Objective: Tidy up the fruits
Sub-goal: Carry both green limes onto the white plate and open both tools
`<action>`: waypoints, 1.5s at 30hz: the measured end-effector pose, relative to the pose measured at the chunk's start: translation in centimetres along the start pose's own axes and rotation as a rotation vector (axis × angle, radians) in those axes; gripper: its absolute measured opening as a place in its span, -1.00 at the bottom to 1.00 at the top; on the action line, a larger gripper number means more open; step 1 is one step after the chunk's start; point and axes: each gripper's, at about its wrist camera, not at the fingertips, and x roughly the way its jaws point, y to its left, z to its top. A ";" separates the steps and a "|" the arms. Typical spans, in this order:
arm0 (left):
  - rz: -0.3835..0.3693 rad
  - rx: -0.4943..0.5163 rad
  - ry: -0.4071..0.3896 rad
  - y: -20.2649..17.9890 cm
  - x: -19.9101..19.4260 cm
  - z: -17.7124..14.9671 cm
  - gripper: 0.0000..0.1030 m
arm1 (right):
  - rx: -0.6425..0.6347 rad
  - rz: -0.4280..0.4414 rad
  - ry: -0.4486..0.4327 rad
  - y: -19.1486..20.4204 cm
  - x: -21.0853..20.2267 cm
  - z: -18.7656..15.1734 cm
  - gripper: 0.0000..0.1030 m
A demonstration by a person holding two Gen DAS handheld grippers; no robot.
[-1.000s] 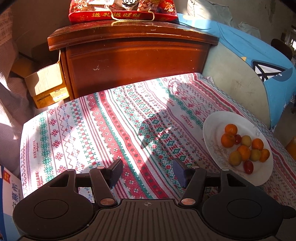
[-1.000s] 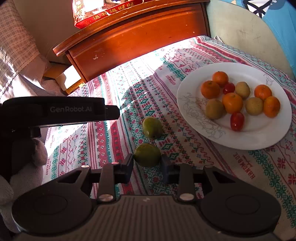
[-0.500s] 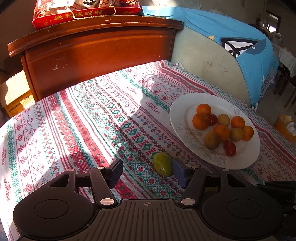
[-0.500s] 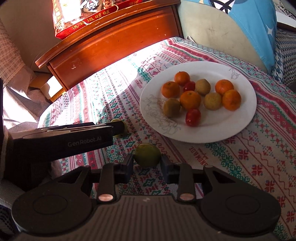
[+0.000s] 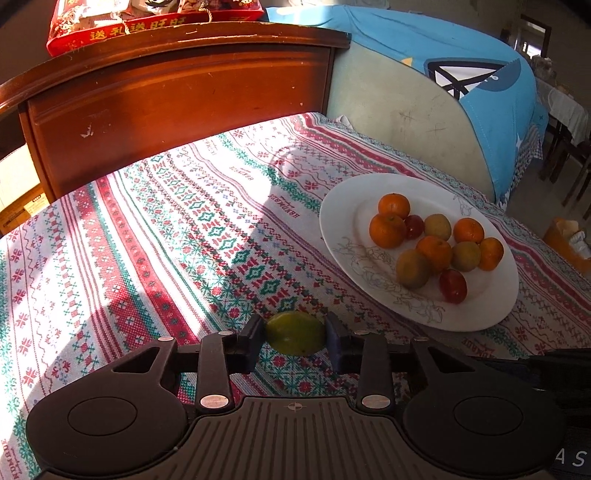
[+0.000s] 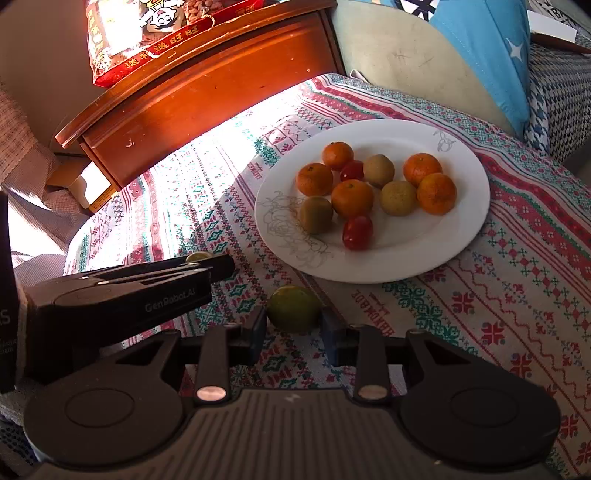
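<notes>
A white plate (image 5: pixel 340 221) (image 6: pixel 469 206) on the patterned tablecloth holds several oranges, yellow-green fruits and red tomatoes. My left gripper (image 5: pixel 295 338) is shut on a green fruit (image 5: pixel 295 332) just left of the plate's near rim. My right gripper (image 6: pixel 293 325) is shut on a second green fruit (image 6: pixel 293 306) in front of the plate. The left gripper also shows from the side in the right wrist view (image 6: pixel 207 264), with a sliver of its green fruit (image 6: pixel 197 256) above it.
A wooden cabinet (image 5: pixel 177 99) stands behind the table with a red gift bag (image 5: pixel 147 22) on top. A blue-covered rounded object (image 5: pixel 443 74) is at the back right. A cardboard box (image 5: pixel 18 192) sits at the far left.
My left gripper moved right and forward to the green fruit and closed on it. My right gripper kept its green fruit and moved closer to the plate.
</notes>
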 end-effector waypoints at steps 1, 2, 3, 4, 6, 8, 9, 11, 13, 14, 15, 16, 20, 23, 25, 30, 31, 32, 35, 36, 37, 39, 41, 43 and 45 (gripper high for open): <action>0.000 -0.003 -0.004 0.1 0.0 -0.1 -0.36 | 0.000 0.002 -0.002 0.0 -0.1 0.0 -0.38; -0.001 -0.007 -0.009 0.1 -0.1 -0.2 -0.36 | -0.001 0.004 -0.004 -0.1 -0.2 0.0 -0.38; -0.003 -0.011 -0.012 0.1 -0.2 -0.3 -0.36 | -0.003 0.007 -0.008 0.0 -0.3 0.1 -0.38; -0.005 -0.015 -0.012 0.1 -0.3 -0.3 -0.36 | -0.005 0.010 -0.012 0.0 -0.5 0.2 -0.38; -0.015 -0.027 -0.011 0.2 -0.4 -0.1 -0.37 | -0.006 0.021 -0.026 -0.1 -1.0 0.4 -0.38; -0.028 -0.039 -0.019 0.2 -0.7 0.2 -0.37 | -0.002 0.030 -0.045 -0.1 -1.5 0.8 -0.38; -0.033 -0.043 -0.028 0.2 -0.9 0.4 -0.36 | 0.001 0.034 -0.056 -0.2 -1.9 1.1 -0.38; -0.043 -0.045 -0.046 -0.1 -1.3 0.9 -0.36 | 0.007 0.036 -0.082 -0.4 -2.6 1.8 -0.38; -0.059 -0.047 -0.066 -0.4 -1.7 1.7 -0.36 | 0.007 0.040 -0.108 -0.6 -3.3 2.8 -0.38; -0.071 -0.050 -0.074 -0.6 -1.9 2.2 -0.36 | 0.003 0.040 -0.119 -0.8 -3.6 3.4 -0.38; -0.082 -0.051 -0.080 -0.8 -2.1 2.7 -0.36 | -0.002 0.038 -0.130 -0.9 -3.8 4.1 -0.38; -0.092 -0.051 -0.086 -1.0 -2.2 3.1 -0.36 | -0.007 0.037 -0.138 -1.1 -4.0 4.6 -0.38; -0.124 -0.062 -0.088 -1.6 -2.0 5.3 -0.36 | -0.013 0.029 -0.190 -2.1 -4.2 7.2 -0.38; -0.125 -0.048 -0.085 -1.9 -1.1 6.8 -0.36 | -0.012 0.020 -0.214 -3.2 -3.8 8.7 -0.38; -0.121 -0.031 -0.081 -2.0 -0.4 7.5 -0.36 | 0.005 0.020 -0.215 -4.0 -3.0 9.5 -0.38; -0.121 -0.048 -0.048 -2.0 2.0 8.4 -0.36 | 0.004 -0.016 -0.197 -5.7 -0.5 11.0 -0.38; -0.124 -0.057 -0.040 -2.0 2.4 8.4 -0.36 | 0.011 -0.020 -0.192 -6.0 -0.1 11.1 -0.38; -0.124 -0.063 -0.033 -2.1 2.9 8.6 -0.36 | 0.028 -0.019 -0.182 -6.4 0.4 11.3 -0.38; -0.113 -0.060 -0.028 -2.5 4.0 9.0 -0.36 | 0.047 -0.029 -0.161 -7.0 1.6 11.4 -0.38; -0.112 -0.061 -0.026 -2.5 4.3 9.2 -0.36 | 0.043 -0.036 -0.157 -7.1 1.9 11.4 -0.38; -0.111 -0.068 -0.020 -2.6 4.8 9.4 -0.36 | 0.039 -0.043 -0.152 -7.2 2.2 11.5 -0.38; -0.106 -0.083 -0.008 -2.6 5.5 9.6 -0.36 | 0.043 -0.054 -0.144 -7.4 2.8 11.4 -0.38; -0.098 -0.084 0.002 -2.7 6.0 9.6 -0.36 | 0.050 -0.059 -0.137 -7.7 3.3 11.4 -0.37; -0.085 -0.077 0.014 -2.9 6.4 9.6 -0.36 | 0.054 -0.064 -0.124 -7.9 3.8 11.3 -0.36; -0.071 -0.060 0.022 -3.3 6.8 9.5 -0.36 | 0.041 -0.078 -0.125 -7.9 4.1 11.2 -0.36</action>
